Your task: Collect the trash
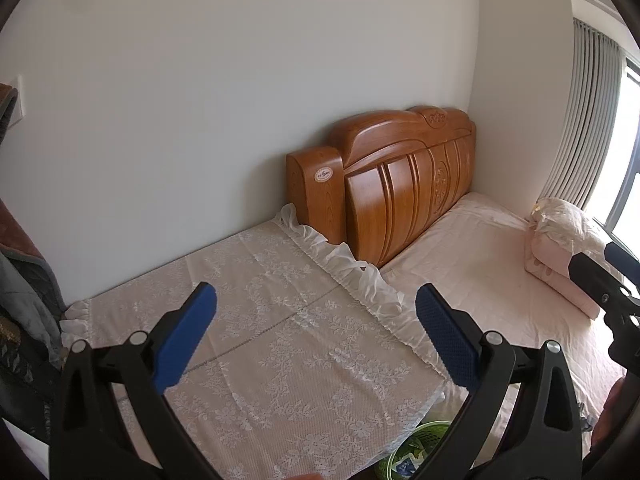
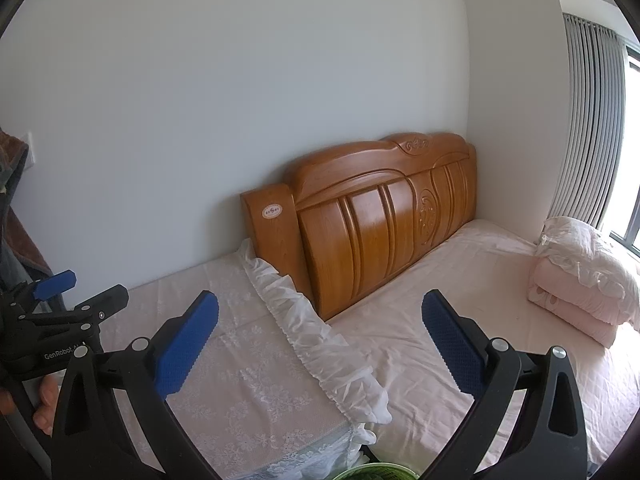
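Both grippers hang above a lace-covered counter (image 1: 280, 340) beside a bed (image 2: 460, 320), each with its jaws spread wide and nothing between them: the left gripper (image 1: 316, 336) over the lace cloth, the right gripper (image 2: 320, 340) over the cloth's ruffled edge. Low between counter and bed sits a green basket (image 1: 416, 452), with what looks like printed wrappers inside; in the right wrist view only its rim shows at the bottom edge. A hand (image 2: 44, 400) grips the left handle. Farther off stand a carved wooden headboard (image 2: 380, 216), folded pink bedding (image 2: 580, 284) and grey curtains (image 2: 592, 120) by the window.
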Action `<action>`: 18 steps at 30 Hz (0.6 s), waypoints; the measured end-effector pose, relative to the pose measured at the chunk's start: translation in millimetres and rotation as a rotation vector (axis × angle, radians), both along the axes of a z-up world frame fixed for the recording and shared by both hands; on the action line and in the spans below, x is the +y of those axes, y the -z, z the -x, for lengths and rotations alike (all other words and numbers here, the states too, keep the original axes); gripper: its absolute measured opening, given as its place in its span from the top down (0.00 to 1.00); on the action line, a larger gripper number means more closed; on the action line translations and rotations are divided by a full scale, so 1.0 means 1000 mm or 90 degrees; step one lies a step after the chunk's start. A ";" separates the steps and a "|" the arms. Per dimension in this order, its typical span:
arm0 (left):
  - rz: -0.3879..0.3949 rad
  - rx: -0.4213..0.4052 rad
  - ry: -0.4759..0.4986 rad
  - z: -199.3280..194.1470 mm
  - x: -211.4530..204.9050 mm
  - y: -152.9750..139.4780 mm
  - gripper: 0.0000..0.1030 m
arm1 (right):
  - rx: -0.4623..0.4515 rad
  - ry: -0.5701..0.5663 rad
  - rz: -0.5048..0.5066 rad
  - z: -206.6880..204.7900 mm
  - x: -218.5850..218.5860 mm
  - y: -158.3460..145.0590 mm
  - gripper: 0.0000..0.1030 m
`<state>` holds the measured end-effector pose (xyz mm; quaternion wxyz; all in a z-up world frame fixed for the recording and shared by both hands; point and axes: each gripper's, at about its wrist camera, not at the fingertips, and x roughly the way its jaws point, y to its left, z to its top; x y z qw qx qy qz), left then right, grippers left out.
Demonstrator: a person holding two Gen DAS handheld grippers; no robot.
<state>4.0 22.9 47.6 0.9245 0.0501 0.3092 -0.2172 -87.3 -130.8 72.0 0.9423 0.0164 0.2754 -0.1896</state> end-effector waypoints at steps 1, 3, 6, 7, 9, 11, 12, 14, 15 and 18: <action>-0.001 -0.001 0.000 0.000 0.000 0.000 0.07 | 0.000 0.000 0.001 -0.001 0.000 0.000 0.02; -0.001 -0.001 -0.001 0.001 0.000 0.000 0.07 | 0.001 0.000 0.001 -0.001 0.000 0.001 0.02; -0.002 -0.001 0.000 0.000 0.001 0.000 0.07 | 0.001 0.001 0.001 -0.001 0.001 0.001 0.02; -0.002 -0.001 0.000 0.000 0.000 0.000 0.07 | 0.001 0.000 0.000 -0.001 0.000 0.000 0.02; -0.003 -0.002 0.000 0.000 0.001 0.000 0.07 | 0.001 0.000 0.000 0.000 0.000 0.001 0.02; -0.003 -0.002 0.000 0.001 0.000 0.000 0.07 | -0.001 0.001 0.001 0.000 0.000 0.001 0.02; -0.003 -0.002 0.000 0.001 0.000 0.000 0.07 | 0.000 0.000 0.000 0.000 0.000 0.001 0.02; -0.003 -0.001 0.001 0.001 0.000 0.000 0.07 | 0.000 0.000 0.001 0.000 -0.001 0.000 0.02; -0.004 -0.002 0.000 0.001 0.001 0.000 0.07 | 0.001 0.001 0.001 0.000 0.000 0.001 0.02; -0.003 -0.002 0.001 0.002 0.000 0.000 0.07 | 0.001 0.002 0.001 0.000 0.000 0.001 0.02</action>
